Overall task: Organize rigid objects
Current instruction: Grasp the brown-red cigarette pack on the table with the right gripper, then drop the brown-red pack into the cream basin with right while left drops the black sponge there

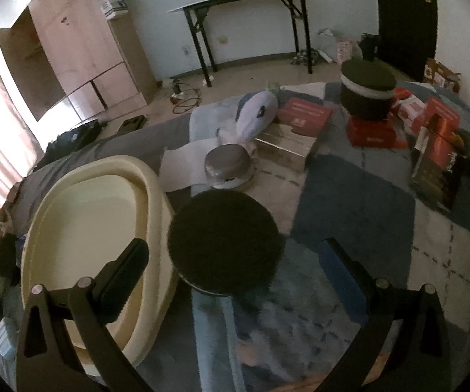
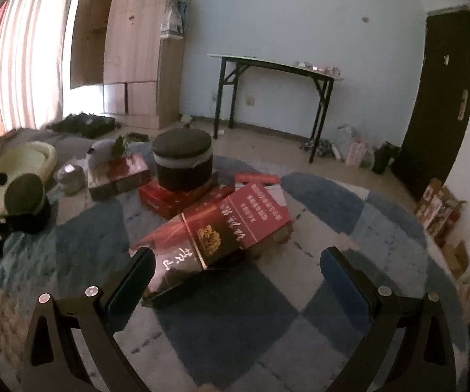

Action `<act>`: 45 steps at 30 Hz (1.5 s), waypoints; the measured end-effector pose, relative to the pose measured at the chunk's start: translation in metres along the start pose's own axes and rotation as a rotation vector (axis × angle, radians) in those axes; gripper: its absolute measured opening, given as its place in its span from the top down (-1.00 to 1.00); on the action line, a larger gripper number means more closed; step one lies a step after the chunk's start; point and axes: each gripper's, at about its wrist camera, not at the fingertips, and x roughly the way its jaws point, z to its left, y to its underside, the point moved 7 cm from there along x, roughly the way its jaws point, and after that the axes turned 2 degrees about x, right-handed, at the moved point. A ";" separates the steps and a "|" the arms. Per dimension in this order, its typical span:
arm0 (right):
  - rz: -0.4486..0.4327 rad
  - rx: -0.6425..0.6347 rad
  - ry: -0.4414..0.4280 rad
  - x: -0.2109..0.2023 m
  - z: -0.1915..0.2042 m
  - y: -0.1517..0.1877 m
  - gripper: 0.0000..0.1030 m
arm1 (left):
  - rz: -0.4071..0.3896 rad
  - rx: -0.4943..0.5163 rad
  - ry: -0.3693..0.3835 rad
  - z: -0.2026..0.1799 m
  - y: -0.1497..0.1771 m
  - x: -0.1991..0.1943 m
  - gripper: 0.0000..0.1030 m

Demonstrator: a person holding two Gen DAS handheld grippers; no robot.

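Left gripper [image 1: 235, 261]: jaws spread wide, nothing clamped. A round black tin [image 1: 223, 240] sits between the fingers on the blue checked rug [image 1: 359, 202]; neither pad is seen touching it. At 10 o'clock, just beside the tin, stands a cream plastic basin [image 1: 81, 228]. Beyond the tin at 12 o'clock lies a small silver-lidded pot [image 1: 228, 163] on white paper. Farther on, a plush dolphin [image 1: 254, 116] rests against a flat gold box [image 1: 287, 145]. At 1 o'clock, well apart, a second black tin with a white band [image 1: 367, 89] stands on a red box [image 1: 375, 135].

Right gripper [image 2: 238, 271]: jaws likewise released and empty. A long red and dark carton [image 2: 222, 232] lies tilted on the rug just ahead at 12 o'clock, its near end close to the left finger [image 2: 130, 284]; contact cannot be confirmed. Behind it at 11 o'clock sits the banded tin on its red box. The left gripper and its tin appear at 9 o'clock, near the basin. A black folding table [image 2: 274, 72] stands against the far wall.
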 end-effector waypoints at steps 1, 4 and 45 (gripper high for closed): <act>-0.004 -0.005 -0.014 0.000 0.001 0.000 -0.99 | -0.003 -0.002 0.014 -0.001 0.000 0.000 -1.00; -0.023 -0.021 -0.067 -0.001 0.010 -0.002 -0.99 | -0.015 -0.025 0.039 -0.001 -0.002 0.001 -1.00; 0.014 -0.375 0.146 0.054 0.055 0.011 -0.79 | -0.115 -0.214 0.213 0.038 0.000 0.001 -0.32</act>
